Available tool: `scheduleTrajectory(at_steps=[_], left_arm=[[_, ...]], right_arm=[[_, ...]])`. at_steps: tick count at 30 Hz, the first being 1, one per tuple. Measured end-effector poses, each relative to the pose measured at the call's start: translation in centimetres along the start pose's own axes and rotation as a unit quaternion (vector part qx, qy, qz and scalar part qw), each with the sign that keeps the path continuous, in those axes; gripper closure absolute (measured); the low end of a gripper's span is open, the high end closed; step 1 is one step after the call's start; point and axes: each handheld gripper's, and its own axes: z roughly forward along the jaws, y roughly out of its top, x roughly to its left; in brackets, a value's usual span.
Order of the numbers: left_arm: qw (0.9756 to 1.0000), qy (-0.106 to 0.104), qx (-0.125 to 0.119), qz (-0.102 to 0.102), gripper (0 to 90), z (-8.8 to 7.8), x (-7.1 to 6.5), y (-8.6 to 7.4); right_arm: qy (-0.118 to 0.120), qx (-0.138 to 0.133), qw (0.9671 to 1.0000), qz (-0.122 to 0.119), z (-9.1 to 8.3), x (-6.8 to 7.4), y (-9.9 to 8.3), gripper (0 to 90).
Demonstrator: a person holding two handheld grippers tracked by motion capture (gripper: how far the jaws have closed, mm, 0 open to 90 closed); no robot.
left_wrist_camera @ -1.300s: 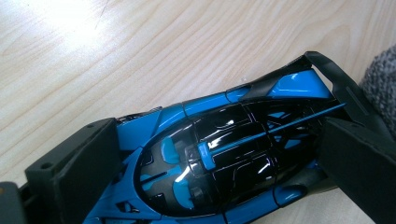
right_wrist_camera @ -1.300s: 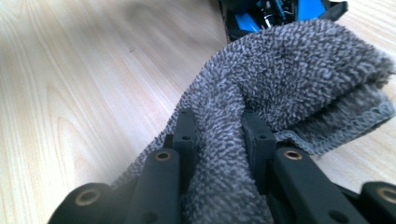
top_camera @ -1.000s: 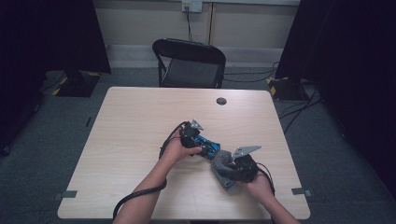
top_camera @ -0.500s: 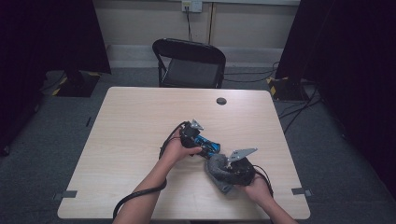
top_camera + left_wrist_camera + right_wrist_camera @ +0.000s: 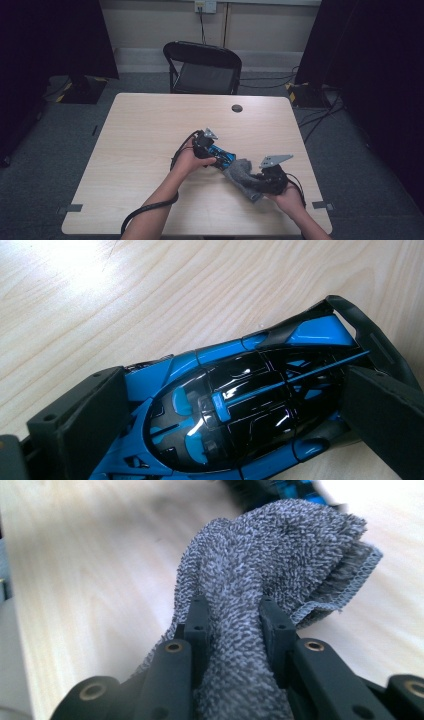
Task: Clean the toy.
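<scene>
On the pale wooden table, left of the centre, the person's left hand is holding the left claw down near the front edge. That claw is clamping the glossy blue and black toy racing car across its flanks. In the high view the car is showing as a small blue streak, lying flat on the table with its long axis running from upper left to lower right, one end meeting the cloth. The left gripper view is giving what the high view is not: the car seen from above, its shiny black canopy with a thin blue fin along the spine, its black rear wing pointing to the upper right of that view, and one black pad pressing on each side of the body.

Further right, the right claw, sitting in the person's right hand, is pinching the grey terry cloth, which is bridging the gap between the car and that claw. The right gripper view is showing the cloth bunched tight between the two narrow jaws, its stitched hem folding over at the far end, and a blurred blue edge of the car just beyond it.
</scene>
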Motion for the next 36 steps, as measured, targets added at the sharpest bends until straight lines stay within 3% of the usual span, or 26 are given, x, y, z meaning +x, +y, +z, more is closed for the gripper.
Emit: scheduleTrajectory(at_steps=[3,16,22,28,36], left_arm=[[1.0000,0.000,0.000,0.000,0.0,0.0,0.0,0.0],[1.0000,0.001,-0.004,0.002,0.0,0.0,0.0,-0.1],[1.0000,0.001,-0.007,0.000,0.0,0.0,-0.1,-0.2],[0.9999,0.001,-0.011,0.000,0.0,0.0,-0.1,-0.3],[1.0000,0.003,-0.007,0.000,0.0,0.0,-0.3,-0.2]], right_arm=[[-0.007,-0.007,0.9999,0.011,-0.4,-1.2,0.5,70.8],[-0.054,-0.019,0.9983,0.012,0.0,-6.0,4.4,70.3],[-0.058,-0.010,0.9982,0.010,2.7,-8.3,6.7,70.0],[-0.062,0.003,0.9980,-0.017,6.0,-9.2,8.8,69.4],[-0.044,0.027,0.9969,-0.058,10.2,-9.6,11.0,68.8]])
